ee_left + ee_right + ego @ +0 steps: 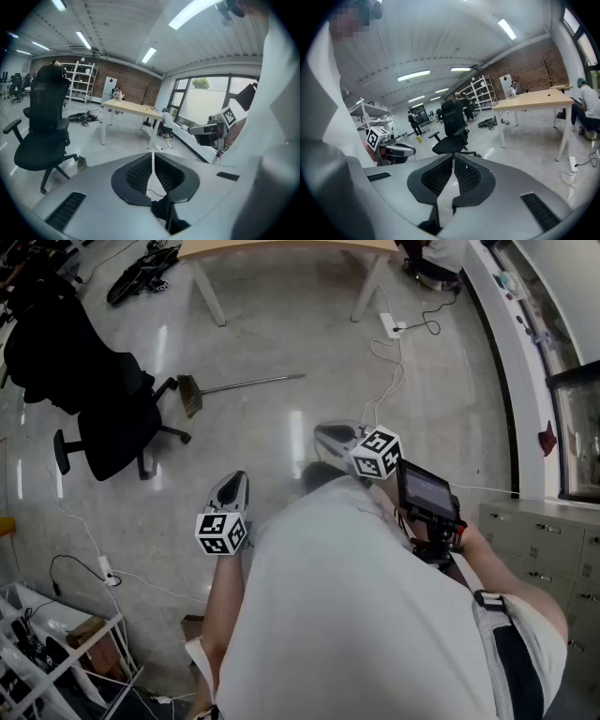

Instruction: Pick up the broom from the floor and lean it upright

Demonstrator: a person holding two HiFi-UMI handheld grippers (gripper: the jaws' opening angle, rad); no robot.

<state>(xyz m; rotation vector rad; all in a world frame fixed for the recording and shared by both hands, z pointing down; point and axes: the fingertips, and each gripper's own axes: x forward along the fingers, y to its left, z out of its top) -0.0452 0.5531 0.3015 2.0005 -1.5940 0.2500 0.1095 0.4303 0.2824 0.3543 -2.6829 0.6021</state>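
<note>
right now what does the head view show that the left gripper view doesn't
Only the head view: the broom at full length, flat on the floor, and the drawer cabinet. Only the left gripper view: the brick wall, white shelving, and a straight look at the left gripper, jaws together on nothing. Both: the black office chair, the wooden table, the right gripper and the broom's brush end.

Bright ceiling strips (149,54) glare off the glossy floor (296,432) — fisheye edges dark, bent.

Blk office chair (112,418) left; wood table (281,247) at top, pwr strip (390,326) nr its leg
</note>
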